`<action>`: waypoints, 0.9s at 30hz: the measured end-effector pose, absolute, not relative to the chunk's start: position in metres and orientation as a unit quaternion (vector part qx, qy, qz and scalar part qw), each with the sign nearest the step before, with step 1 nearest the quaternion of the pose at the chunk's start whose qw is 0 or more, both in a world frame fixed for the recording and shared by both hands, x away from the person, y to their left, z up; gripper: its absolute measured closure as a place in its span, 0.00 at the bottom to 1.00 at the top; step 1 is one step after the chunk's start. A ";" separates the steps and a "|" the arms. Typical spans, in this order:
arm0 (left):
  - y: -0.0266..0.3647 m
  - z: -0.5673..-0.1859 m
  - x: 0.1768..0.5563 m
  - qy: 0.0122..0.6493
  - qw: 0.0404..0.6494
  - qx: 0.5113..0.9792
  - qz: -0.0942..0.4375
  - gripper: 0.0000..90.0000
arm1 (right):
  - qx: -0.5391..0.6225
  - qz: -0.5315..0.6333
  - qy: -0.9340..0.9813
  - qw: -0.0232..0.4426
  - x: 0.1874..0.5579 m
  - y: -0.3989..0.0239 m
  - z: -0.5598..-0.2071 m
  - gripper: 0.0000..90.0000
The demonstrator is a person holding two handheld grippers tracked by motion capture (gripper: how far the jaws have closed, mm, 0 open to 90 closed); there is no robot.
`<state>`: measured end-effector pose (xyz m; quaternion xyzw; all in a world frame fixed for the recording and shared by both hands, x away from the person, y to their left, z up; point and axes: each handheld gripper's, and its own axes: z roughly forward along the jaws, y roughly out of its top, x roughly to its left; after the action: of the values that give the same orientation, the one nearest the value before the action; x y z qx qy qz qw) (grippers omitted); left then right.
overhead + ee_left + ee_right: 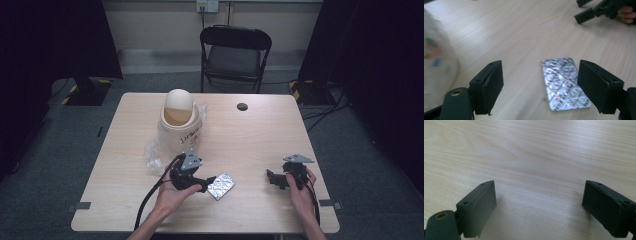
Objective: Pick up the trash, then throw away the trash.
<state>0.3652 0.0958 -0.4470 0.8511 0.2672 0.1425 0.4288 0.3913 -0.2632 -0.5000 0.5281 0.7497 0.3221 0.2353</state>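
Note:
A silver foil blister pack (221, 185) lies flat on the wooden table (260, 135), near the front middle. My left gripper (209, 181) sits just left of it, open, with the jaws pointing at the pack. In the left gripper view the blister pack (562, 81) lies between the wide-apart jaws, closer to the right one, and nothing is gripped. My right gripper (272, 178) rests at the front right, open, jaws pointing left. Its own view has bare wood between the spread jaws of the right gripper (539, 195).
A small cream bin with a domed swing lid (179, 120) stands left of centre, with crumpled clear plastic (155, 155) at its base. A black round cap (242, 106) lies at the table's back. A folding chair (235, 55) stands beyond the far edge.

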 end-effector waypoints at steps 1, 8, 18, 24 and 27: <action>0.093 -0.449 0.364 0.264 0.422 0.856 0.139 0.23 | 0.528 0.322 0.750 0.235 0.391 -0.263 -0.500 0.12; 0.088 -0.470 0.359 0.271 0.413 0.863 0.110 0.23 | 0.528 0.322 0.750 0.235 0.391 -0.263 -0.500 0.12; 0.079 -0.486 0.353 0.271 0.401 0.870 0.097 0.22 | 0.528 0.322 0.750 0.235 0.391 -0.263 -0.500 0.12; 0.078 -0.492 0.355 0.275 0.393 0.871 0.100 0.21 | 0.528 0.322 0.750 0.235 0.391 -0.263 -0.500 0.12; 0.076 -0.494 0.354 0.279 0.397 0.868 0.103 0.21 | 0.528 0.322 0.750 0.236 0.391 -0.263 -0.500 0.12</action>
<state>0.3538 0.0758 -0.4940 0.8682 0.2789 0.1030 0.3972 0.3912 -0.2632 -0.5000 0.5278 0.7498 0.3221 0.2356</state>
